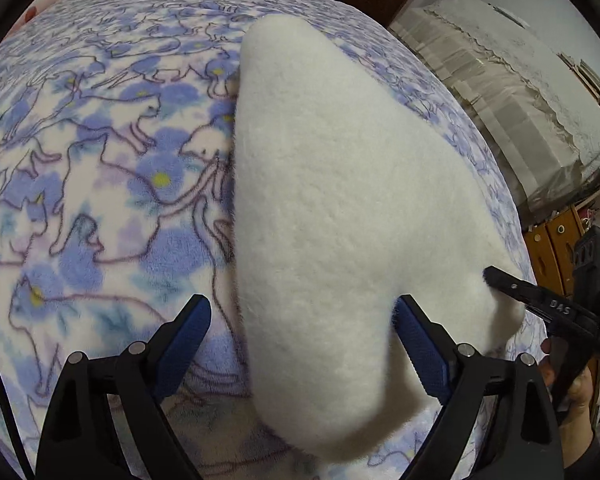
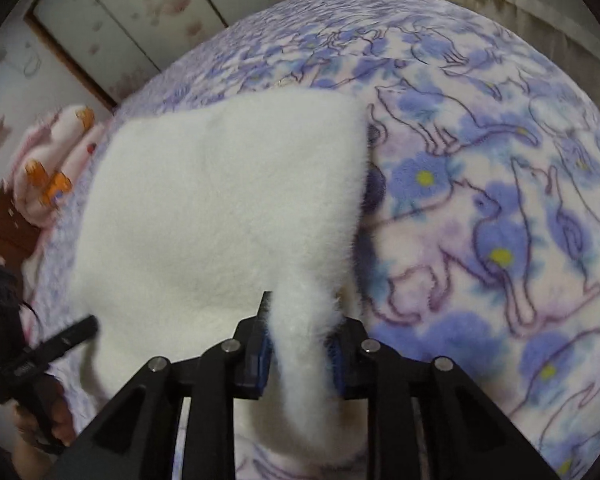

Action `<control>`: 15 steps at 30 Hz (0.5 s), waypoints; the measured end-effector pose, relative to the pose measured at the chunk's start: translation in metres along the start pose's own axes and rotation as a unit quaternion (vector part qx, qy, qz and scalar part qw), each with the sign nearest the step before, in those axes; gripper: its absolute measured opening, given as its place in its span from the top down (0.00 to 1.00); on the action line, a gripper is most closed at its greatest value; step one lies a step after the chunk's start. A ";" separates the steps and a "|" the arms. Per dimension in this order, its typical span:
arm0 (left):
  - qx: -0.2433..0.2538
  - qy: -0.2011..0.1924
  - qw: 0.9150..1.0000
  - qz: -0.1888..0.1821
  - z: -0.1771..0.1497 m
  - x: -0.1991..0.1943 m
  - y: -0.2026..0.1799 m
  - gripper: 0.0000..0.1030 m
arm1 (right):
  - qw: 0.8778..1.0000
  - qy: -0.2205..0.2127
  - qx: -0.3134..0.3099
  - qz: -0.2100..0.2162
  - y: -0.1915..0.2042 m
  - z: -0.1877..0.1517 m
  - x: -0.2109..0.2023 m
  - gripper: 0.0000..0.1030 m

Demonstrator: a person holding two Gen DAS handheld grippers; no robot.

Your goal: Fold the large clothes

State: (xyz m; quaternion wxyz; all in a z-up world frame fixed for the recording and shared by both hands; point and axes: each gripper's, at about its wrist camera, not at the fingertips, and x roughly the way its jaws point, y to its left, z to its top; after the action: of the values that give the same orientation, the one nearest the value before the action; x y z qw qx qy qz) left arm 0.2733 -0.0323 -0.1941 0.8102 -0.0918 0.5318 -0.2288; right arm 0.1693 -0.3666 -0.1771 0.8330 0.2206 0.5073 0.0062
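We lose the white fleece garment edge behind the right gripper; its near end runs off frame, slightly blurred.

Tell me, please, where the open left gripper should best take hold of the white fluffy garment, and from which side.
Probably the near edge of the white garment, which already lies between the left gripper fingers. Come from the near side, low along the cat-print blanket, as the cloth lies flat. The right gripper already pinches the neighbouring corner.
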 end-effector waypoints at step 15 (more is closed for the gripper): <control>-0.005 0.026 1.000 0.003 0.078 0.004 -0.005 0.11 | 0.996 -0.009 0.085 0.036 -0.034 0.084 0.015 0.58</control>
State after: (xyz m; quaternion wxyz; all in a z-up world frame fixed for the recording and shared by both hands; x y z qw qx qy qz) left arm 0.3437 -0.0462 -0.1633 0.7962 -0.0877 0.5543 -0.2263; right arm 0.2407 -0.4242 -0.1697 0.8150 0.3083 0.4906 -0.0091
